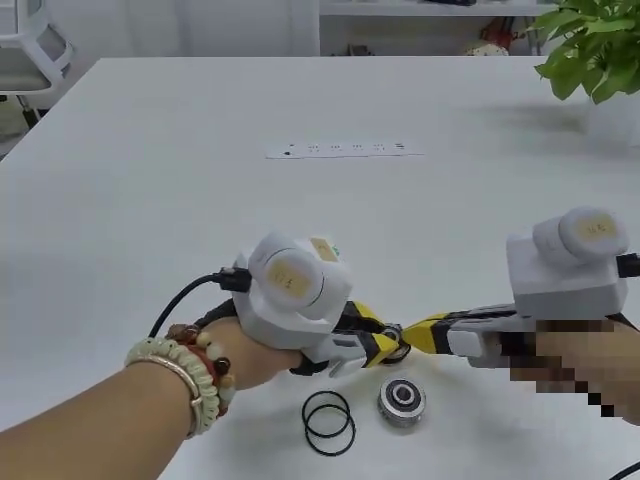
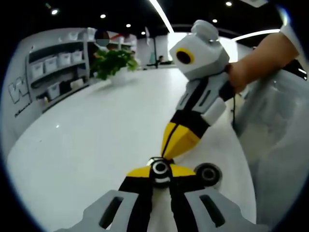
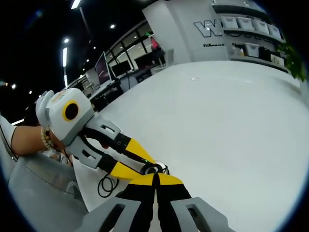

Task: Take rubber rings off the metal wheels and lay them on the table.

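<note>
Head view, lower centre: two tools meet tip to tip just above the white desk (image 1: pixel 200 180).

- The left tool (image 1: pixel 385 347) comes in from the left, held in a hand (image 1: pixel 245 360) wearing bead bracelets (image 1: pixel 190 375). Its long axis runs left to right across the frame.
- The right tool (image 1: pixel 412 335) comes in from the right edge. It is roughly in line with the left one and points back at it.

Left tool: the yellow-tipped jaws are closed onto a small silver metal wheel (image 2: pixel 160 170), one on each side of the rim. In the left gripper view the wheel's flat face and dark hub look straight back down the jaws, so its axle runs along that tool's length.

Right tool: the jaws are drawn together with a hairline gap between them, and the tips are at the gripped wheel's rim. I cannot tell whether they have pinched anything there.

On the desk, bottom centre of the head view:
- A second silver metal wheel (image 1: pixel 402 402) with a dark band lies flat, face up and axle upright, just below the tool tips.
- Just to its left, two thin black rubber rings (image 1: pixel 328 420) lie flat and overlap each other.

Farther up the desk a white power strip (image 1: pixel 340 150) lies lengthwise, left to right. A green leafy plant (image 1: pixel 590 45) sits in the upper right corner.
</note>
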The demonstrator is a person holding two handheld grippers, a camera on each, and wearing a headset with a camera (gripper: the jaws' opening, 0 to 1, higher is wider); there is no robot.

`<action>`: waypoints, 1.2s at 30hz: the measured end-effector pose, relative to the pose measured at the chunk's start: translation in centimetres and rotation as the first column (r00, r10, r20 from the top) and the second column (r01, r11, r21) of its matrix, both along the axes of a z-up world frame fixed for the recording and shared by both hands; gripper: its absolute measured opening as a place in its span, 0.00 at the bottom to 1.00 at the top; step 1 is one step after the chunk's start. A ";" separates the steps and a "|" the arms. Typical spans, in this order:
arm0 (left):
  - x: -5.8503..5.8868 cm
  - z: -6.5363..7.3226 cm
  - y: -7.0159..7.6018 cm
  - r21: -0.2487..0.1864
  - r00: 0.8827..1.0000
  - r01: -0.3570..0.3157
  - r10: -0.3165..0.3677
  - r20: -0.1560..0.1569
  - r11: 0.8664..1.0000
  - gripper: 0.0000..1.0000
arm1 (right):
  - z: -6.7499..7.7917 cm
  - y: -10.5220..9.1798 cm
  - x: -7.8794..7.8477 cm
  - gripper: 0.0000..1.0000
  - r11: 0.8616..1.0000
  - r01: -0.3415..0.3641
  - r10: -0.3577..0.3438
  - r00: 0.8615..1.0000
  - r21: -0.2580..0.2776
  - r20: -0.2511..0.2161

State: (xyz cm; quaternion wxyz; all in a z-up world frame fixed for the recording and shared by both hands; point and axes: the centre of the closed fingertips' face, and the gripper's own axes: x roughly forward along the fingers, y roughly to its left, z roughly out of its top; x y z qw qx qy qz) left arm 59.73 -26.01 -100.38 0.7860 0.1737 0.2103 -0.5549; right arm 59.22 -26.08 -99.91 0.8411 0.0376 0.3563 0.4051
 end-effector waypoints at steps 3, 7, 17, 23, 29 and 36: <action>0.0 0.0 0.0 0.000 1.000 0.000 0.000 0.001 1.000 0.12 | 0.1 0.1 -0.1 0.00 1.000 -0.005 0.005 1.000 0.009 0.000; 0.0 0.0 0.0 -0.002 1.000 0.001 -0.001 0.000 1.000 0.13 | 0.5 0.7 -0.2 0.00 0.999 -0.013 0.013 1.000 0.032 0.003; 0.0 0.1 0.0 -0.009 1.000 -0.013 0.013 -0.012 1.000 0.13 | 1.0 0.8 0.4 0.00 1.000 0.003 -0.003 1.000 0.022 0.025; -0.1 0.2 0.0 -0.012 0.998 -0.022 0.021 -0.053 1.000 0.14 | -0.1 0.0 0.6 0.00 1.000 0.011 -0.011 1.000 -0.029 0.016; -0.5 1.9 0.4 -0.059 0.998 0.047 -0.048 -0.031 0.997 0.24 | -0.2 -0.3 0.6 0.00 0.999 0.010 -0.009 1.000 -0.043 0.017; -0.4 5.0 0.9 -0.113 0.997 0.072 -0.072 0.003 0.991 0.34 | 0.0 -0.3 0.7 0.00 0.999 0.023 -0.022 1.000 -0.030 0.003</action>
